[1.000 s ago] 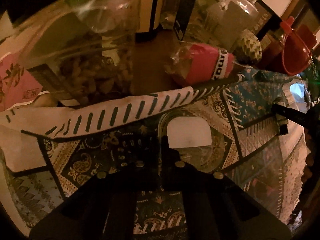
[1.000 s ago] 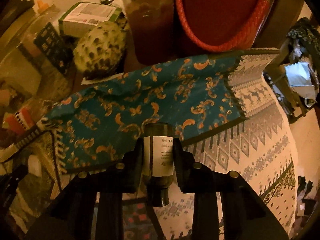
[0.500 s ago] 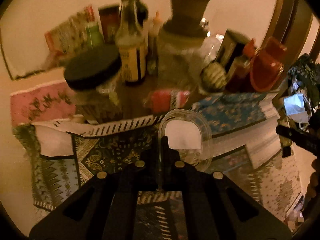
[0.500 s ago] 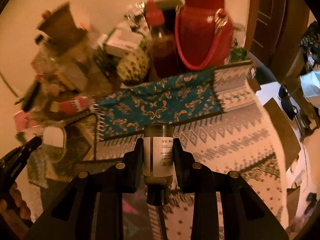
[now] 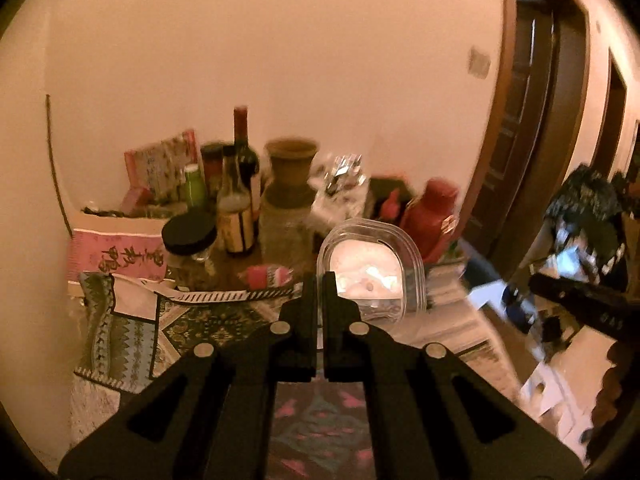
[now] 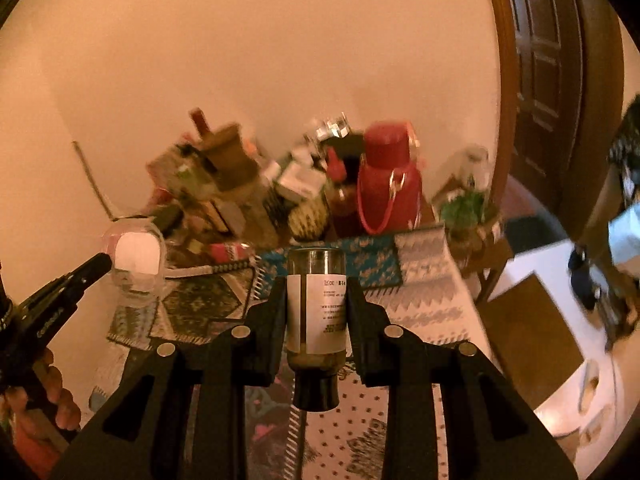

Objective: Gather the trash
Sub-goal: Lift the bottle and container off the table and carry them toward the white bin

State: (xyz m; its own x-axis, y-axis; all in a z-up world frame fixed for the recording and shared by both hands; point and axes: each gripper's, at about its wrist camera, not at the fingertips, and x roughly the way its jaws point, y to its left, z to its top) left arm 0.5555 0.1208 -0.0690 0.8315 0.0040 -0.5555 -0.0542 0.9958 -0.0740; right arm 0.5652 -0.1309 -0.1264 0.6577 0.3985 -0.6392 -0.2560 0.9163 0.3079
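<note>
Since a second ago both my grippers have pulled up and back from the table [image 5: 120, 344]: the cloth that filled each view then now lies below and ahead, with the wall and a dark door showing behind the clutter of bottles and jars. My left gripper [image 5: 319, 280] has its jaws pressed nearly together, pinching the rim of a clear plastic tub [image 5: 370, 276] that stands up past the fingertips, its pale bottom facing the lens. My right gripper [image 6: 316, 300] is clamped on the body of a small glass bottle [image 6: 317, 312] with a white label, dark cap pointing back at the camera. Both pieces of trash are off the table and in my grip, so I judge the pick-up step done and the carry-away step in hand. No bin shows in either view, so the next move calls for turning both grippers toward wherever trash goes, probably off to the right where the floor [image 6: 532, 320] opens, and finding it before letting go. The tub is held by a thin edge and may swing or slip if I turn fast; the bottle sits firm, though glass wants a low, gentle release.
</note>
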